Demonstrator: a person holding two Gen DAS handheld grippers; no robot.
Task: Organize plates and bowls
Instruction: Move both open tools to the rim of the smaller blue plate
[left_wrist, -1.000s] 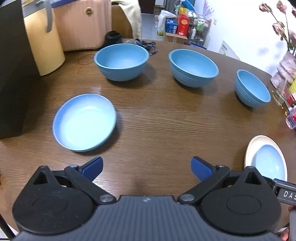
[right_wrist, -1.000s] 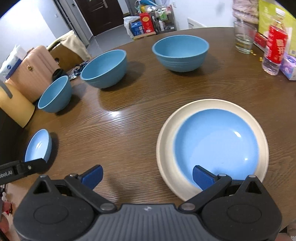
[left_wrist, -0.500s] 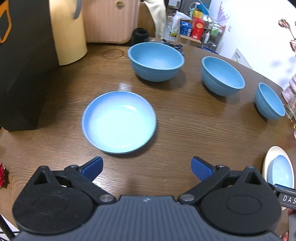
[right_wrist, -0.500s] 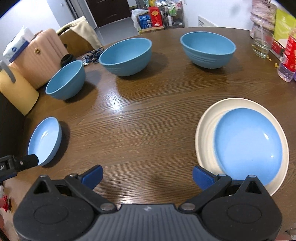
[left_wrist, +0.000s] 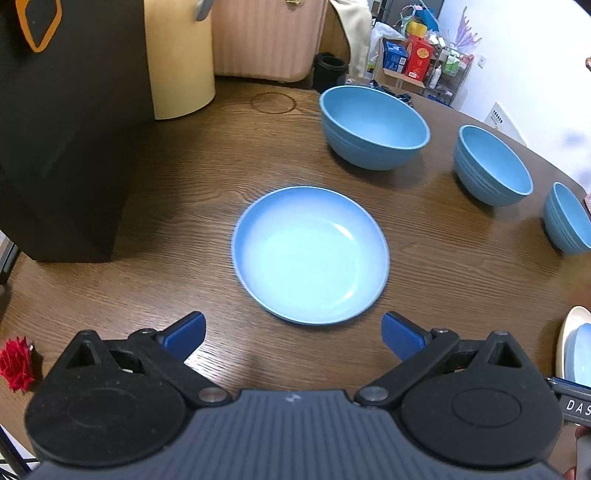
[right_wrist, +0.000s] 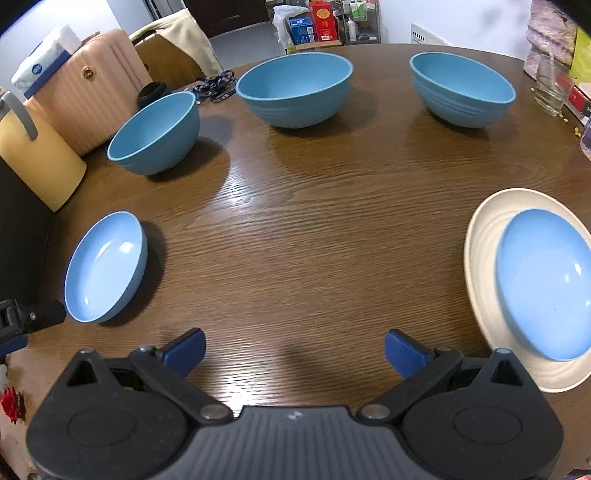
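Item one, our left gripper (left_wrist: 291, 330): jaws spread wide, nothing between the blue pads, hanging above the wooden table (left_wrist: 443, 280). Directly ahead of it, centred on the gap between its fingers and just beyond the fingertips, lies the shallow blue plate (left_wrist: 311, 254), flat on the wood and apart from both pads.

Item two, our right gripper (right_wrist: 293, 349): jaws likewise wide apart, holding nothing, over bare wood near the table's front edge. The same shallow blue plate (right_wrist: 106, 272) sits well off to its left. To its right lies the cream plate (right_wrist: 484, 251) with a second blue plate (right_wrist: 545, 282) nested on it, just beside the right finger and not touching it that we can tell.

Item three, bowls, all upright and empty, in a row across the far side of the table: left bowl (right_wrist: 157, 133), middle bowl (right_wrist: 295, 92), right bowl (right_wrist: 461, 92). From the left wrist view the same three run away to the right of the shallow plate, each apart from its neighbour.

Item four, surroundings: a black box (left_wrist: 62, 129) on the table at far left, a drinking glass (right_wrist: 552, 90) at far right
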